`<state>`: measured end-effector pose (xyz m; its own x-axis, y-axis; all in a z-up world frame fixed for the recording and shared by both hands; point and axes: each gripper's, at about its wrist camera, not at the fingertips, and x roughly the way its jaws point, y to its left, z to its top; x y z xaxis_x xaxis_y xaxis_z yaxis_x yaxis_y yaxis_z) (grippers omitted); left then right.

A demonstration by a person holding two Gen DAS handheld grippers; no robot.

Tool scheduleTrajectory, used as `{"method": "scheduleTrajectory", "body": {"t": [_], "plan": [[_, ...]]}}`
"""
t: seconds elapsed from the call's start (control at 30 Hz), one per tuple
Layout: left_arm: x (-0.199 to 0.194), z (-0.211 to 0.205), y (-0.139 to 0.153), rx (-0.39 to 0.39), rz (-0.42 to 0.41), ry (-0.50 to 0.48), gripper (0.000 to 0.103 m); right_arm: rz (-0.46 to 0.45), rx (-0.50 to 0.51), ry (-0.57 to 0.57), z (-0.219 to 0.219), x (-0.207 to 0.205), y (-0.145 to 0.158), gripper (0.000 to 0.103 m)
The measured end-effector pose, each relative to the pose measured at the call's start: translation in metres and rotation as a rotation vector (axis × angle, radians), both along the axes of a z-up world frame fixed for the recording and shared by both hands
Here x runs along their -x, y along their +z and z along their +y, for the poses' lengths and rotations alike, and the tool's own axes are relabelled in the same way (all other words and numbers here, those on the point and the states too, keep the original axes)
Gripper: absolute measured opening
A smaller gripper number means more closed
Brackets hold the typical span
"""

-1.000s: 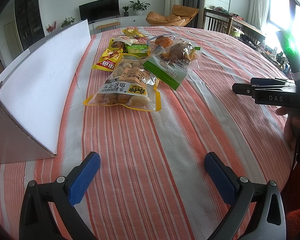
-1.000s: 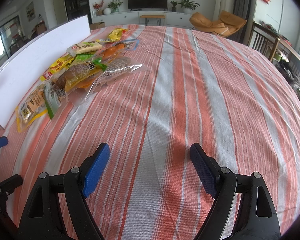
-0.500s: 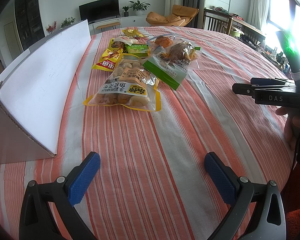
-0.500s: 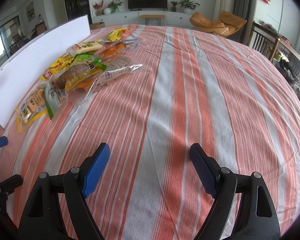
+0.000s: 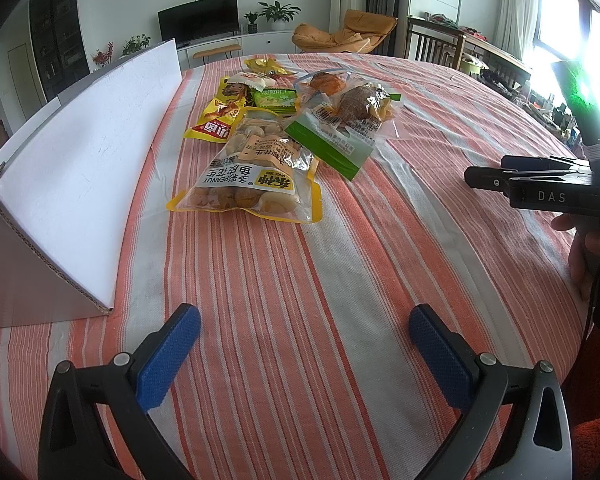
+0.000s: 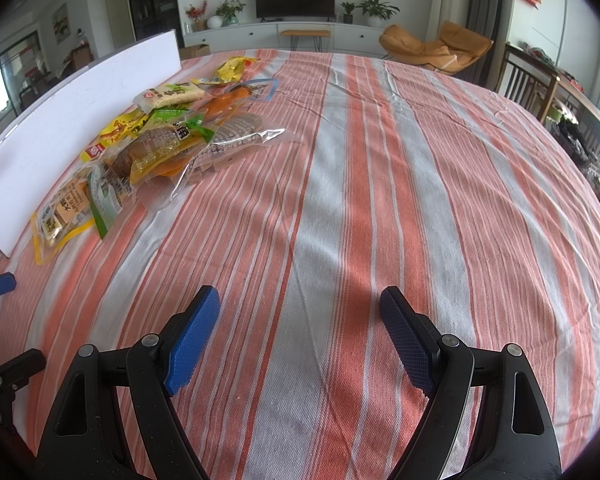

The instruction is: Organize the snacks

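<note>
A heap of snack packs lies on the striped tablecloth (image 5: 340,280). Nearest is a yellow-edged peanut bag (image 5: 252,172), also seen in the right wrist view as the peanut bag (image 6: 62,212). Behind it sit a clear bag with a green strip (image 5: 340,136), a yellow chicken-feet pack (image 5: 220,116), a green pack (image 5: 276,100) and a clear pack of brown meat (image 6: 160,152). My left gripper (image 5: 304,332) is open, hovering short of the peanut bag. My right gripper (image 6: 300,320) is open over bare cloth, right of the heap.
A white cardboard box flap (image 5: 80,172) stands along the left of the snacks; the same flap (image 6: 80,104) shows in the right wrist view. A hand (image 5: 580,256) holds the right gripper's body (image 5: 540,188). Chairs and a TV stand beyond the table.
</note>
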<state>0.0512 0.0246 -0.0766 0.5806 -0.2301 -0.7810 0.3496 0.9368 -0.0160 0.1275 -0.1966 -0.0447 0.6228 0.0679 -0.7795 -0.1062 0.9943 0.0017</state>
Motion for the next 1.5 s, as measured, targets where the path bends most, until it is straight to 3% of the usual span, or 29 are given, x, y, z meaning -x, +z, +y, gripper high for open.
{"method": "scheduleTrajectory", "body": {"t": [0.77,0.83,0.9,1.0,1.1,1.17,1.23,1.37,1.5], "plan": [[0.004,0.002,-0.001,0.008,-0.023,-0.021,0.103,0.001,-0.002,0.001,0.0,0.0,0.0,0.086],[0.004,0.002,-0.001,0.01,-0.027,-0.021,0.103,0.037,0.005,0.008,0.003,-0.007,0.001,0.085],[0.005,0.002,-0.001,0.011,-0.029,-0.021,0.103,0.106,-0.039,-0.007,0.007,-0.022,0.013,0.085],[0.005,0.002,-0.001,0.012,-0.033,-0.02,0.103,0.039,-0.116,0.015,0.033,-0.038,0.048,0.085],[0.005,0.002,-0.001,0.013,-0.037,-0.019,0.103,0.048,-0.108,0.054,0.077,-0.068,0.063,0.084],[0.006,0.002,-0.001,0.015,-0.041,-0.021,0.103,0.077,-0.089,0.047,0.099,-0.09,0.056,0.084],[0.007,0.002,-0.002,0.016,-0.044,-0.025,0.103,0.114,0.001,0.036,0.118,-0.109,0.037,0.084],[0.007,0.002,-0.002,0.017,-0.046,-0.031,0.103,0.035,0.077,0.063,0.118,-0.085,0.03,0.082],[0.006,0.001,-0.002,0.015,-0.041,-0.032,0.103,0.05,0.098,0.073,0.088,-0.048,0.019,0.084]]}}
